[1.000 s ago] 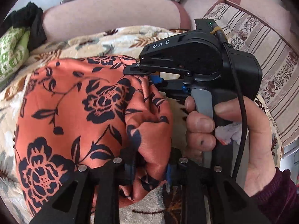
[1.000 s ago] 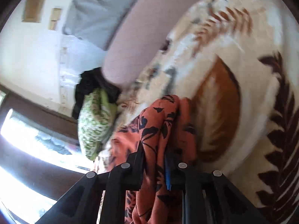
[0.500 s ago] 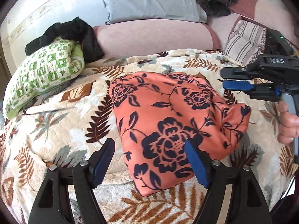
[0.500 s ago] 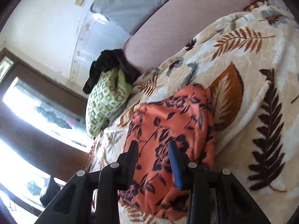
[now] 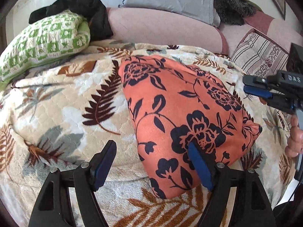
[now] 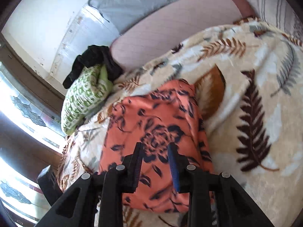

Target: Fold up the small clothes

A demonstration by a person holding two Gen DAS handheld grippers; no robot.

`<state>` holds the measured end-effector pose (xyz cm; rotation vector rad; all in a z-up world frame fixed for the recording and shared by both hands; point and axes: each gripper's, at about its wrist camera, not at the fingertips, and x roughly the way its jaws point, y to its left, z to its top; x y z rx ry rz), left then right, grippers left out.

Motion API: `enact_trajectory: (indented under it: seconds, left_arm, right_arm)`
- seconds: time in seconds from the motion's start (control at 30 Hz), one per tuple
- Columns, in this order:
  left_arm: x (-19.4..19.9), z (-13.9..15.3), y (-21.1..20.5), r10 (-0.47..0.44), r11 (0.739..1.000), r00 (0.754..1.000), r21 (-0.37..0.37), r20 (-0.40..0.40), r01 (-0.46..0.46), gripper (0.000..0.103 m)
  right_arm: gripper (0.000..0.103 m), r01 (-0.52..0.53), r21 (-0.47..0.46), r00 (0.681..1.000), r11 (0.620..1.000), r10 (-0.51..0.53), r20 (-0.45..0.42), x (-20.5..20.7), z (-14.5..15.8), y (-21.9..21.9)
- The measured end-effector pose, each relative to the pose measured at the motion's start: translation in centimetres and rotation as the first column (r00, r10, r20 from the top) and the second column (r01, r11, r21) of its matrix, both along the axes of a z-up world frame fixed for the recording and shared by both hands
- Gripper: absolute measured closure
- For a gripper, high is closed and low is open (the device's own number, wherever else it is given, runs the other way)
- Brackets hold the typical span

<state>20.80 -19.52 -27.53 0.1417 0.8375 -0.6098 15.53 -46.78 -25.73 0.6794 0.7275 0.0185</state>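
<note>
left gripper (image 5: 152,162) jaws wide, empty | right gripper (image 6: 155,162) jaws closing, empty, marked "DAS" | orange floral garment (image 5: 181,113) folded

The left black plastic two-finger gripper (image 5: 151,160) has angular triangular cut-outs in its arms, silver round screws at the pivots and blue ribbed pads (image 5: 198,166). The right black plastic gripper (image 6: 155,162) is built the same — one blue pad, one dark serrated face. Its body carries white "DAS" lettering and a thin black cable; fingers (image 5: 294,141) wrap the grey handle.
</note>
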Motion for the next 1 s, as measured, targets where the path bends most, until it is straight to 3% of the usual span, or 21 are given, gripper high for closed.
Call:
enact_trajectory:
  seconds: [0.07, 0.13, 0.23, 0.3, 0.4, 0.5, 0.57, 0.63, 0.73, 0.9, 1.0]
  left_arm:
    - [0.7, 0.4, 0.5, 0.022, 1.000, 1.000, -0.001, 0.016, -0.022, 0.023]
    - [1.7, -0.1, 0.9, 0.043, 0.999, 0.999, 0.003, -0.026, -0.043, 0.023]
    - [2.5, -1.3, 1.1, 0.039, 0.999, 0.994, -0.003, -0.099, -0.040, 0.023]
    - [2.4, -1.5, 0.9, 0.029, 1.000, 0.995, 0.012, -0.091, -0.028, 0.023]
    - [2.4, -1.4, 1.0, 0.021, 1.000, 0.995, 0.009, -0.093, -0.020, 0.023]
    - [2.7, -1.5, 1.4, 0.024, 1.000, 0.992, -0.012, -0.127, -0.026, 0.023]
    - [2.7, -1.6, 1.4, 0.030, 0.999, 0.991, -0.016, -0.132, -0.032, 0.023]
    - [2.4, -1.5, 1.3, 0.029, 1.000, 0.993, -0.006, -0.115, -0.030, 0.023]
    - [2.2, -1.4, 1.1, 0.028, 1.000, 0.996, 0.016, -0.088, -0.027, 0.023]
    - [2.3, -1.4, 1.1, 0.026, 1.000, 0.994, 0.006, -0.104, -0.026, 0.023]
    - [2.0, -1.3, 1.0, 0.033, 0.999, 0.995, 0.010, -0.094, -0.032, 0.023]
  right_arm:
    - [0.073, 0.012, -0.068, 1.000, 0.998, -0.013, -0.021, 2.7, 0.8, 0.9]
    - [0.073, 0.045, -0.095, 0.995, 0.994, -0.053, -0.084, 6.0, 0.0, 0.9]
    - [0.074, 0.076, -0.064, 0.970, 0.995, -0.088, -0.226, 11.3, -3.9, -0.3]
    - [0.074, 0.087, -0.067, 0.946, 0.994, -0.103, -0.306, 13.8, -6.5, -0.7]
    - [0.073, 0.079, -0.106, 0.943, 0.991, -0.109, -0.316, 15.1, -4.8, -0.2]
    - [0.073, -0.021, -0.077, 0.976, 0.997, 0.004, -0.216, 16.0, -2.0, 2.4]
    - [0.073, -0.108, -0.082, 0.976, 0.991, 0.090, -0.199, 17.3, -1.2, 5.0]
    - [0.073, -0.180, -0.100, 0.965, 0.978, 0.156, -0.209, 19.2, -1.9, 7.6]
    - [0.072, -0.233, -0.186, 0.922, 0.955, 0.156, -0.354, 22.3, -6.2, 9.8]
    - [0.073, -0.164, -0.093, 0.948, 0.982, 0.131, -0.290, 20.1, -4.6, 7.8]
    - [0.073, -0.145, -0.120, 0.963, 0.982, 0.112, -0.245, 16.3, -2.7, 6.7]
